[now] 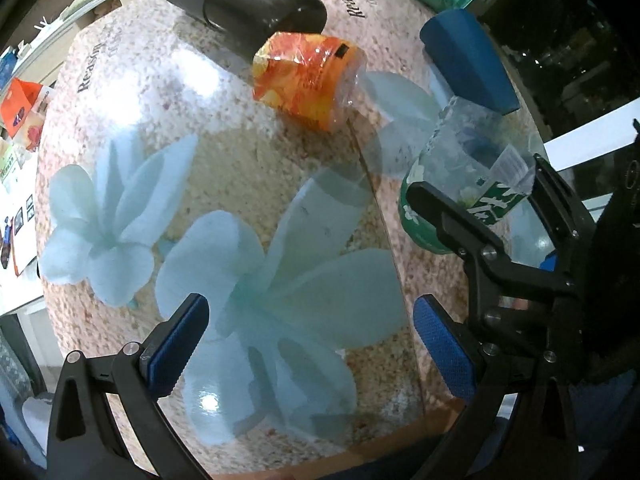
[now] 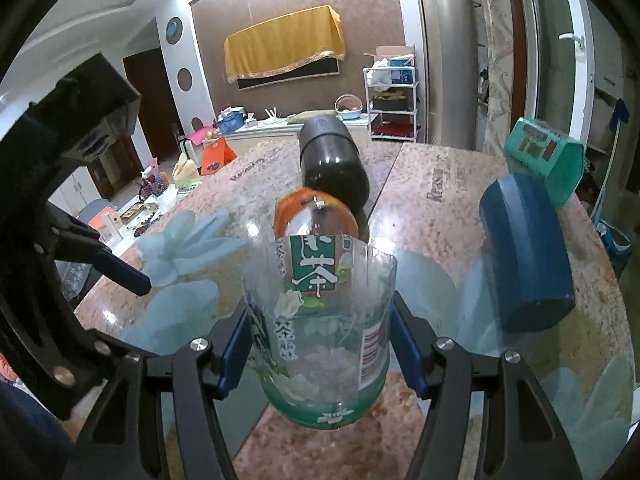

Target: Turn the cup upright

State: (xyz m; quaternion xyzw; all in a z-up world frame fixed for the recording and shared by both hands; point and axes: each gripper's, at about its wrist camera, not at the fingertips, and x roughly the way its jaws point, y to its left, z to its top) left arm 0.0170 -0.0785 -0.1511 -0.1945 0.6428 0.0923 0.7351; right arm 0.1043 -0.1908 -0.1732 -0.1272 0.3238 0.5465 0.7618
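A clear plastic cup with a green tea label stands nearly upright, open end up, between the blue pads of my right gripper, which is shut on it just above the table. It also shows in the left wrist view, held by the right gripper. My left gripper is open and empty over the floral table top. An orange cup lies on its side further back; it also shows in the right wrist view.
A black cup lies on its side at the back. A blue cup stands upside down at the right, seen too in the left wrist view. A teal cup lies near the far right edge.
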